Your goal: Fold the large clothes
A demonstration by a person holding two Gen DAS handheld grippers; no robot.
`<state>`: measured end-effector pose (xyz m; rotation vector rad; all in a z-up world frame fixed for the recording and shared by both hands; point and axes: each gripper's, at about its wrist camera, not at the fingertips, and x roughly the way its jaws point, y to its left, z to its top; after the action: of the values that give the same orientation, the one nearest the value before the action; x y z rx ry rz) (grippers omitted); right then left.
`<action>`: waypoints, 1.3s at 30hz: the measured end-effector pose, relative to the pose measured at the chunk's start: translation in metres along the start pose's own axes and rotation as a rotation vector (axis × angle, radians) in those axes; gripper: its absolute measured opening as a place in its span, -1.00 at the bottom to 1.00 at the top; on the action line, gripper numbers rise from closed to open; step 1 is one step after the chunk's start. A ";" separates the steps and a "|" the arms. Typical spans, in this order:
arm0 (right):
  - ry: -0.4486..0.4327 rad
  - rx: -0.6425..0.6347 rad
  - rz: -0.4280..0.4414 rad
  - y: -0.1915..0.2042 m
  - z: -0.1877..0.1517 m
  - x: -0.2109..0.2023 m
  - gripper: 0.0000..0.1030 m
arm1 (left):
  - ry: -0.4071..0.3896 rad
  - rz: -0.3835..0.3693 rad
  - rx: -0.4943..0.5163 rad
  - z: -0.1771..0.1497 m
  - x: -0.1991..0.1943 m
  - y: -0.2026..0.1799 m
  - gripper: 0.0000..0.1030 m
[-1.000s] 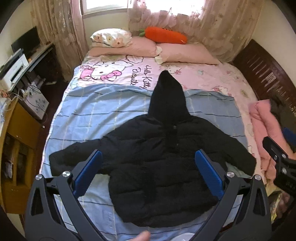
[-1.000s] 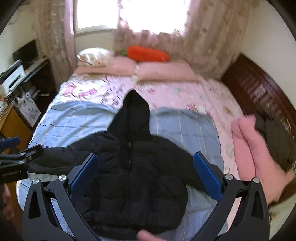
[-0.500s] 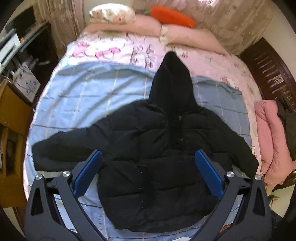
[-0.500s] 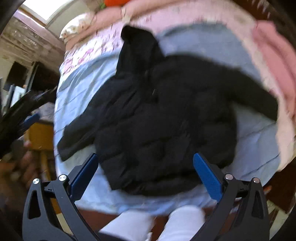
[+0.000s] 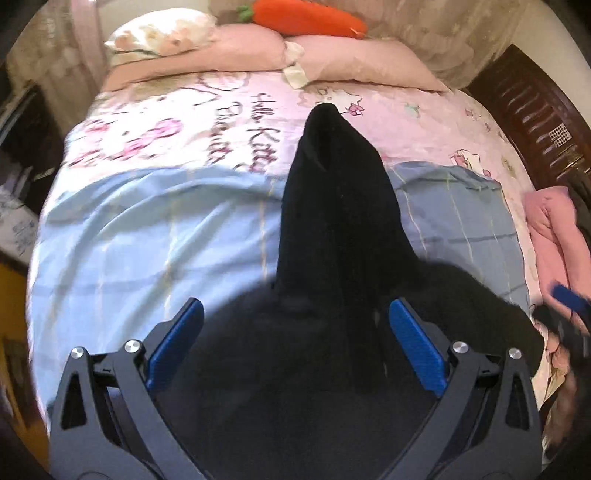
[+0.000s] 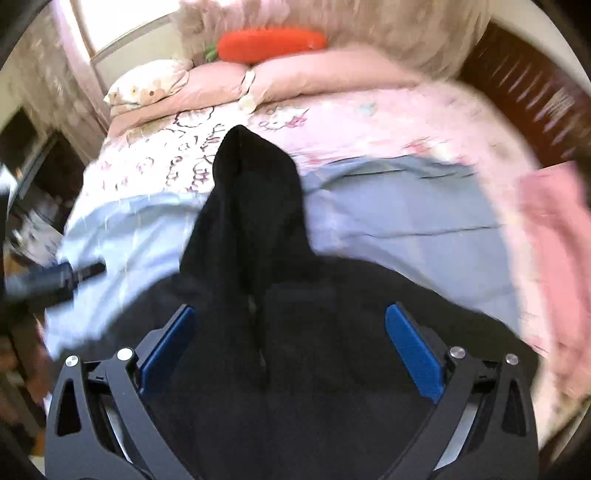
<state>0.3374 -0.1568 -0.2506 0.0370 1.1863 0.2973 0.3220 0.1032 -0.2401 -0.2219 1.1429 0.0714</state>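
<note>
A black hooded puffer jacket (image 5: 332, 332) lies flat, front up, on the bed, hood (image 5: 332, 192) pointing toward the pillows. My left gripper (image 5: 295, 332) is open and empty, low over the jacket's upper body just below the hood. My right gripper (image 6: 288, 332) is open and empty, over the jacket's chest by the zipper (image 6: 258, 343). The jacket (image 6: 295, 369) fills the lower half of both views; its hem and sleeve ends are hidden. The right gripper shows at the left view's right edge (image 5: 569, 314); the left gripper shows at the right view's left edge (image 6: 55, 277).
A light blue sheet (image 5: 147, 229) lies under the jacket on a pink Hello Kitty cover (image 5: 221, 110). Pink pillows (image 5: 351, 51) and an orange carrot plush (image 5: 303, 16) lie at the head. Folded pink cloth (image 5: 554, 229) lies at the bed's right edge by a dark wooden frame (image 5: 535, 110).
Both grippers have dropped and moved forward over the jacket toward the hood; the jacket now fills the lower views. Both stay open. The jacket has not moved.
</note>
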 end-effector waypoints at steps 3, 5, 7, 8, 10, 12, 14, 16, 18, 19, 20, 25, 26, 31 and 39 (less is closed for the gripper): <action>0.105 0.024 0.010 -0.022 0.062 0.093 0.97 | 0.017 -0.062 -0.026 0.040 0.069 0.015 0.96; 0.161 -0.043 -0.064 -0.027 0.086 0.153 0.97 | 0.046 -0.095 -0.071 0.053 0.117 0.026 0.93; 0.207 -0.093 -0.101 -0.033 0.097 0.188 0.97 | 0.078 -0.135 -0.115 0.055 0.155 0.035 0.84; 0.219 -0.108 -0.113 -0.033 0.100 0.203 0.97 | 0.104 -0.154 -0.148 0.054 0.179 0.040 0.66; 0.211 -0.094 -0.073 -0.032 0.100 0.233 0.97 | 0.159 -0.164 -0.202 0.049 0.218 0.047 0.40; 0.206 -0.061 -0.034 -0.030 0.092 0.252 0.97 | 0.155 -0.146 -0.208 0.042 0.243 0.044 0.43; 0.206 -0.067 -0.023 -0.022 0.080 0.270 0.84 | 0.064 -0.089 -0.110 0.038 0.243 0.025 0.47; 0.099 -0.124 -0.073 -0.007 0.065 0.267 0.67 | -0.015 -0.010 -0.003 0.032 0.238 0.005 0.01; -0.026 -0.213 -0.104 0.014 0.045 0.252 0.02 | -0.089 0.045 0.078 0.016 0.231 -0.021 -0.48; -0.073 -0.243 -0.131 0.023 0.035 0.246 -0.12 | -0.111 0.071 0.094 0.012 0.229 -0.027 -0.71; -0.103 -0.261 -0.140 0.029 0.027 0.241 -0.49 | -0.144 0.099 0.130 0.006 0.226 -0.038 -0.79; -0.227 -0.146 -0.034 0.022 0.009 0.183 -0.79 | -0.281 0.133 0.189 -0.015 0.180 -0.066 -0.83; -0.246 -0.122 0.003 0.014 0.006 0.166 -0.80 | -0.296 0.113 0.183 -0.018 0.170 -0.066 -0.83; -0.280 -0.110 0.074 0.004 -0.028 0.089 -0.92 | -0.331 0.029 0.185 -0.044 0.112 -0.078 -0.83; -0.159 -0.258 0.096 0.009 -0.092 0.054 -0.69 | -0.247 0.040 0.232 -0.131 0.072 -0.090 -0.83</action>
<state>0.2692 -0.1460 -0.3327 -0.1064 0.9830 0.5213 0.2494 -0.0160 -0.3447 0.0168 0.9000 0.0012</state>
